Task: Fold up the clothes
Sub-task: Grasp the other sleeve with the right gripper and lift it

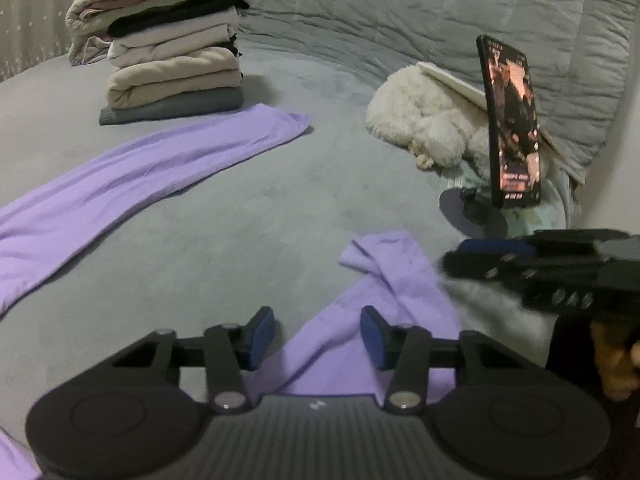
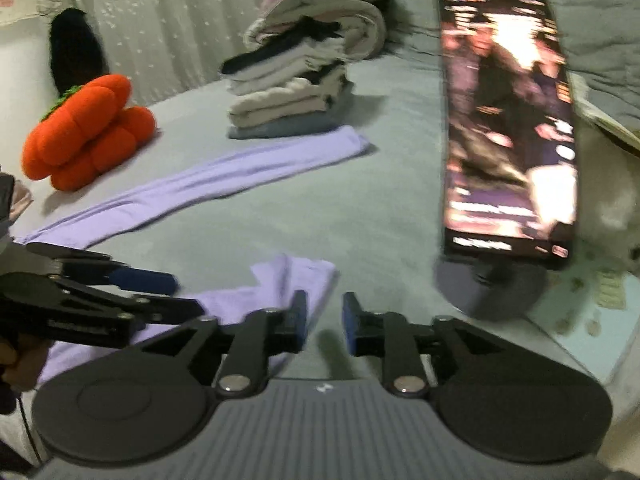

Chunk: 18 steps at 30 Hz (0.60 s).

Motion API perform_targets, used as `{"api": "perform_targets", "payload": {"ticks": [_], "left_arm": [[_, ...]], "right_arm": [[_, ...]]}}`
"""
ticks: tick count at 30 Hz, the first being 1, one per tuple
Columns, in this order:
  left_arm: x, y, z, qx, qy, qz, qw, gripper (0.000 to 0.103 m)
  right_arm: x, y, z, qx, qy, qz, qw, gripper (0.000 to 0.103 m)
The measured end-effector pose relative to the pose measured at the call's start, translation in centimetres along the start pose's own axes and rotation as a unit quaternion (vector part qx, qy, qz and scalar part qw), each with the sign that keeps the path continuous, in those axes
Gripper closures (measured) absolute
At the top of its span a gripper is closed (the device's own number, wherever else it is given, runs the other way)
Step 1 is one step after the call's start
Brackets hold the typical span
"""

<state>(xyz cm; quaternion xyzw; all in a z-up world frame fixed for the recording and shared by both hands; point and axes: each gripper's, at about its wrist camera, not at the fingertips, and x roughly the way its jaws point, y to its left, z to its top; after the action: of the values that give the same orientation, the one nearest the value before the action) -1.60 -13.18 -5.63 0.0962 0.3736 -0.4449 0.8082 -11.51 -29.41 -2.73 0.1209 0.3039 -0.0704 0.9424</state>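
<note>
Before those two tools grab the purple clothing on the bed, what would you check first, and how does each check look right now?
1. Left tool open: ok, its pads stand apart with nothing between them.
2. Right tool open: ok, a gap shows between its pads and it holds nothing.
3. Purple garment within reach: ok, its crumpled near end lies just ahead of both tools.
4. Garment laid flat: not ok, the near end is bunched, while the long part stretches toward the folded stack.
5. Phone on its stand out of the way: cannot tell, it stands close to the right tool's side.
6. Bed surface bare for folding: ok between the two purple parts.
</note>
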Motion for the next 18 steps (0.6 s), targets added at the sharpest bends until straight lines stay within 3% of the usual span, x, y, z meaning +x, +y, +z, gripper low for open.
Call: {"api": "perform_targets", "payload": {"ticks": [7, 8, 10, 18], "left_arm": [[0.0, -0.4, -1.1, -0.002, 0.009, 0.004, 1.0, 0.056], [0.1, -0.4, -1.1, 0.001, 0.009, 0.006, 0.9999, 0.056], [0.1, -0.6, -1.1, 0.005, 0.011, 0.008, 0.9999, 0.056], [0.7, -1.2, -0.1, 0.025, 0.026, -0.005, 0.9993, 0.056]], "right_arm": [[2.3, 2.3, 0.1, -0.03, -0.004, 0.012, 0.999, 0.068], [2.7, 2.5, 0.0, -0.036, -0.003, 0.008, 0.999, 0.07], [3.2, 2.6, -0.4, -0.048, -0.001, -0.006, 0.999, 0.098], [-0.2, -0.2, -1.4, -0.031, -0.026, -0.061, 0.997, 0.099]]}}
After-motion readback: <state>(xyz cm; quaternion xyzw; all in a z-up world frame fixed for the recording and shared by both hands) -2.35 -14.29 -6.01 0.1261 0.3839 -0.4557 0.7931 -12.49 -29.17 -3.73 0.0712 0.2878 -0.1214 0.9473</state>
